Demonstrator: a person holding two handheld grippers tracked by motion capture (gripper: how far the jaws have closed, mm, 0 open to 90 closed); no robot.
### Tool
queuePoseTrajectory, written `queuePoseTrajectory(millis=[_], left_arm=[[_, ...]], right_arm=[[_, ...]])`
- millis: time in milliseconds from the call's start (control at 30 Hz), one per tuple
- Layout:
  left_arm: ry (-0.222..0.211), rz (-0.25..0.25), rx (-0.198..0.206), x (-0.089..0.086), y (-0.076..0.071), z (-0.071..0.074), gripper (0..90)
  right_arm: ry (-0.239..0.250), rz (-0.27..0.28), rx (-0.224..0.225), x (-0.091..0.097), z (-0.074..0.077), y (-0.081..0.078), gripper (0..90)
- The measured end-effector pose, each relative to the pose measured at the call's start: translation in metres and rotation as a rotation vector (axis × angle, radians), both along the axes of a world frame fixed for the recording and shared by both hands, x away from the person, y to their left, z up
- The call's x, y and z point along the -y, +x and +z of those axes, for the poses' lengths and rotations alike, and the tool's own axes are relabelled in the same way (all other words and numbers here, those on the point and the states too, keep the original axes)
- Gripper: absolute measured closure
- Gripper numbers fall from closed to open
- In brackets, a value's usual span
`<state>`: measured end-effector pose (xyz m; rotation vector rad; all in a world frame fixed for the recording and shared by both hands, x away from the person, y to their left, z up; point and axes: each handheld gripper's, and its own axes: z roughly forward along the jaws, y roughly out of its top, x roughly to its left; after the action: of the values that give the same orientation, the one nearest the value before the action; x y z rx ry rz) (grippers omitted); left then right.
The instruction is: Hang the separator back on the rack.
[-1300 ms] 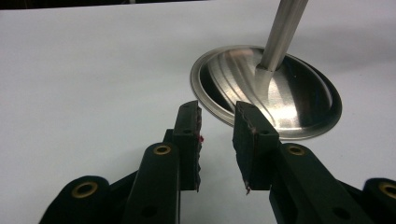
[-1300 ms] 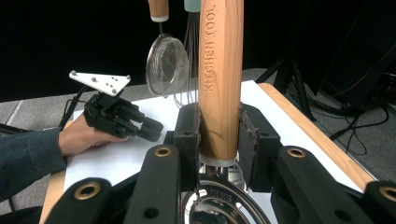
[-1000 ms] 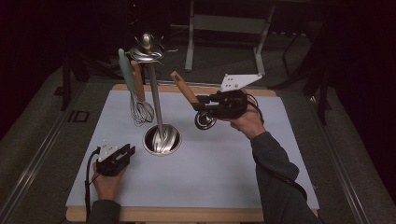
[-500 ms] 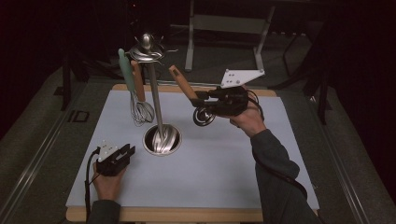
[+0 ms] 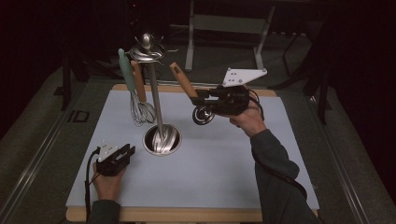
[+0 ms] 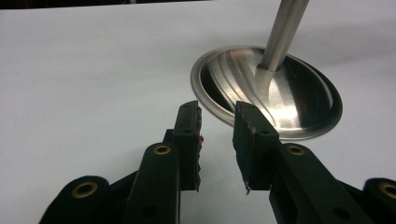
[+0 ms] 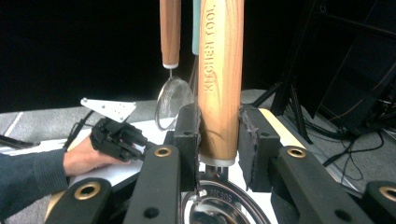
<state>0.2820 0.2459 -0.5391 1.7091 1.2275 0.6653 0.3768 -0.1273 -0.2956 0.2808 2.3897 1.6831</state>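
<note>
A steel utensil stand [image 5: 156, 109] rises from a round base [image 6: 299, 100] on the white mat. From its top hooks hang a teal-handled tool [image 5: 124, 65] and a wooden-handled whisk [image 5: 140, 100]. My right gripper [image 5: 201, 100] is in the air to the right of the pole, shut on a wooden-handled utensil [image 7: 219, 70]. Its handle slants up toward the hooks and its round metal head [image 5: 203, 115] hangs below the jaws. My left gripper [image 6: 217, 114] rests on the mat just left of the base, open with nothing between its pads.
The white mat [image 5: 219, 172] covers a wooden table with a free stretch in front of the stand. The table's front edge [image 5: 187, 214] is near the person's forearms. Dark frames and cables stand beyond the far edge.
My right gripper has risen slightly with the wooden-handled utensil, and the handle's tip has come a little nearer the stand's top. The left gripper has stayed in place.
</note>
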Motion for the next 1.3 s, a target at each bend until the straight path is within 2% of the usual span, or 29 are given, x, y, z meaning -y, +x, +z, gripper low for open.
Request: queuePoseTrajectory(millis=[433, 1300], left_arm=[[-0.001, 0.000, 0.000, 0.000, 0.000, 0.000, 71.9], [0.003, -0.001, 0.001, 0.000, 0.000, 0.000, 71.9]], right_arm=[[0.027, 0.007, -0.001, -0.002, 0.003, -0.001, 70.7], [0.070, 0.034, 0.027, -0.005, 0.014, -0.006, 70.7]])
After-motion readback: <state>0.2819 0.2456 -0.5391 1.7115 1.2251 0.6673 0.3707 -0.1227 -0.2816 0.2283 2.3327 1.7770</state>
